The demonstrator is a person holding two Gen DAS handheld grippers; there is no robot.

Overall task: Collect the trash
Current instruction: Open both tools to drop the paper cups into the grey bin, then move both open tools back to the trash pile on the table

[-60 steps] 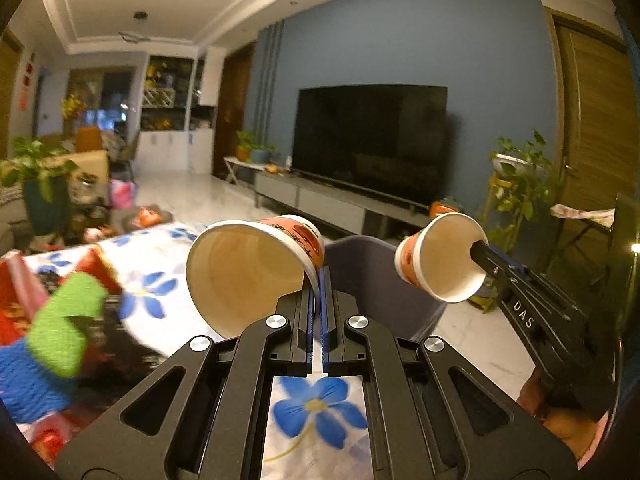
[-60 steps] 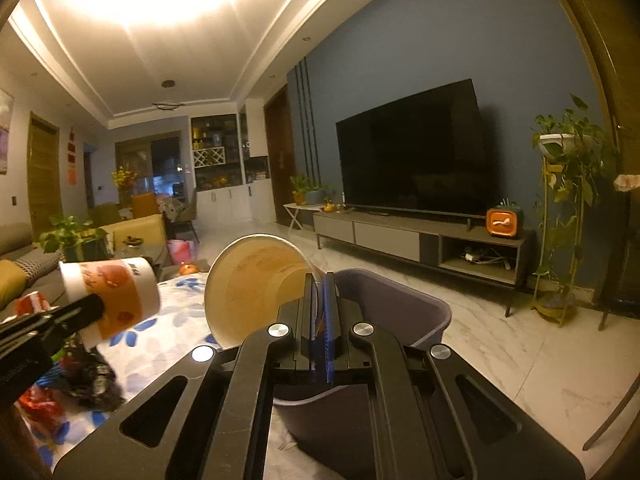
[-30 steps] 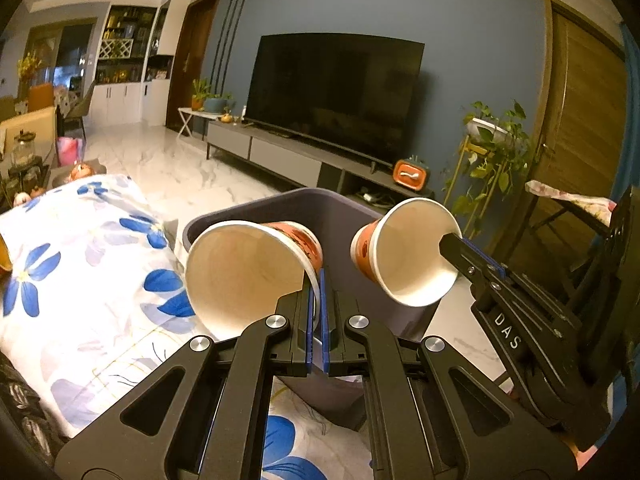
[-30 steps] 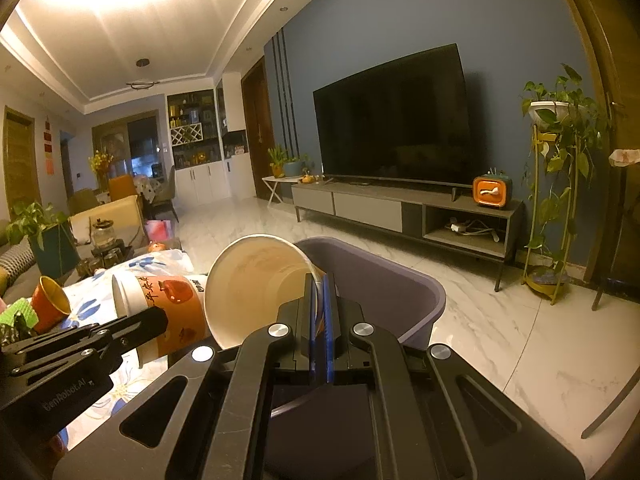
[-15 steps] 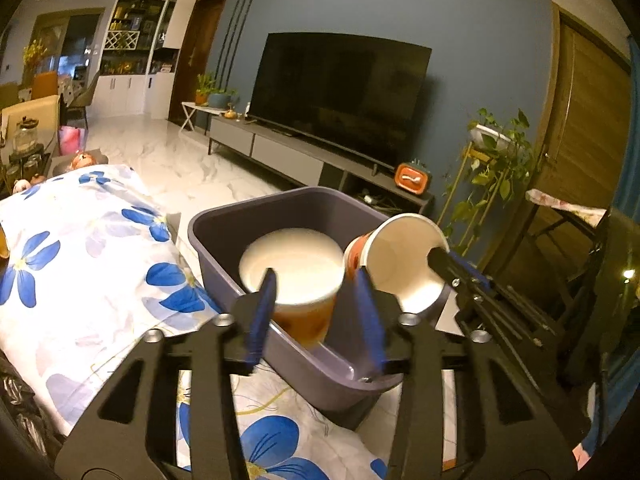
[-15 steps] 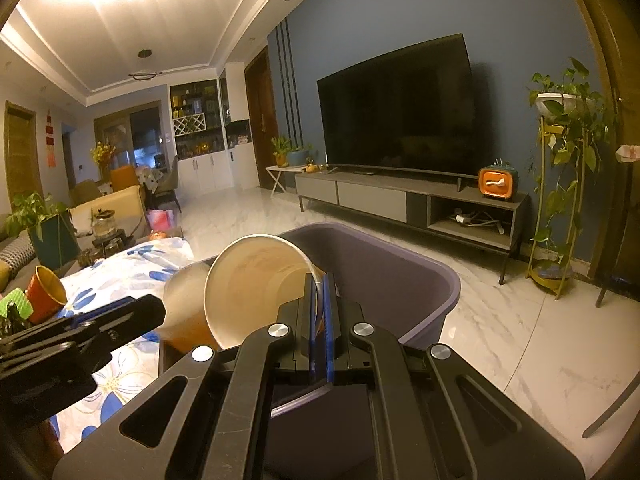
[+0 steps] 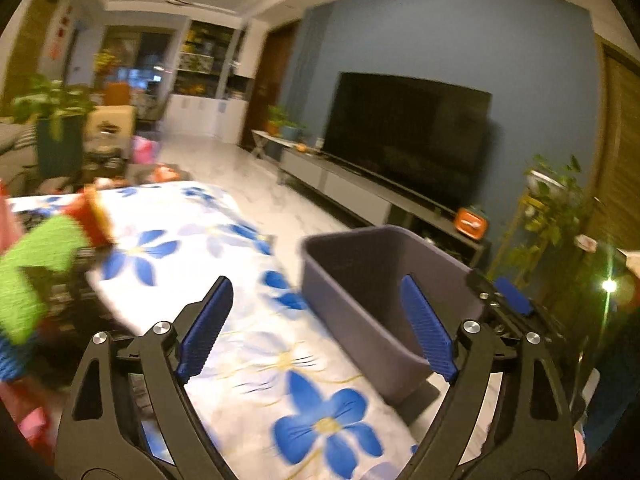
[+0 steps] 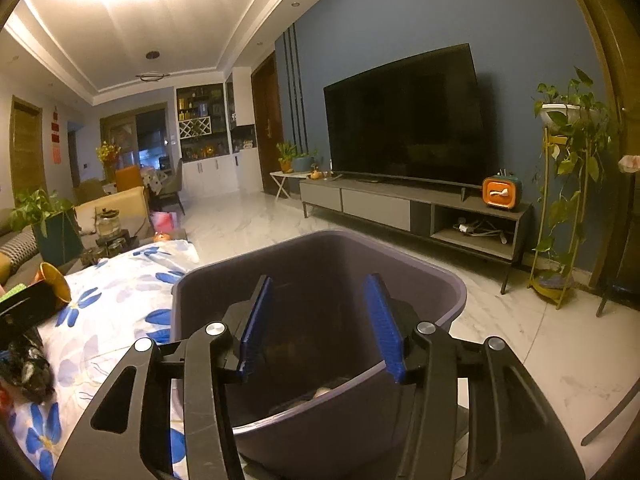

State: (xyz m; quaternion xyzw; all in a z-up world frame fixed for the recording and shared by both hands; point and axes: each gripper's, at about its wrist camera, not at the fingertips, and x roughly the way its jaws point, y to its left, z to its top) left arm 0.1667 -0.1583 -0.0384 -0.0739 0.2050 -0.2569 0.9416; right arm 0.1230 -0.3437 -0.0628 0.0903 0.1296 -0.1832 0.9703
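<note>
My left gripper (image 7: 316, 320) is over the flowered tablecloth (image 7: 256, 352), its jaws opening wide with nothing between them. The grey-purple bin (image 7: 360, 280) stands just right of it at the table's edge. My right gripper (image 8: 320, 320) hangs over the bin's (image 8: 440, 276) mouth, its jaws opening and empty. A pale shape (image 8: 320, 392) low inside the bin looks like a dropped paper cup. One blue pad of the right gripper's fingers (image 7: 512, 300) shows past the bin in the left wrist view.
Blurred green and red rubbish (image 7: 40, 256) lies at the table's left. An orange cup (image 8: 52, 280) and a crumpled black bag (image 8: 24, 364) lie there too. A TV unit (image 8: 400, 204) and a plant stand (image 8: 568, 200) stand across the marble floor.
Both grippers have let go of their paper cups, which dropped into the bin. The left gripper has swung left, away from the bin and over the table. The right has stayed put.
</note>
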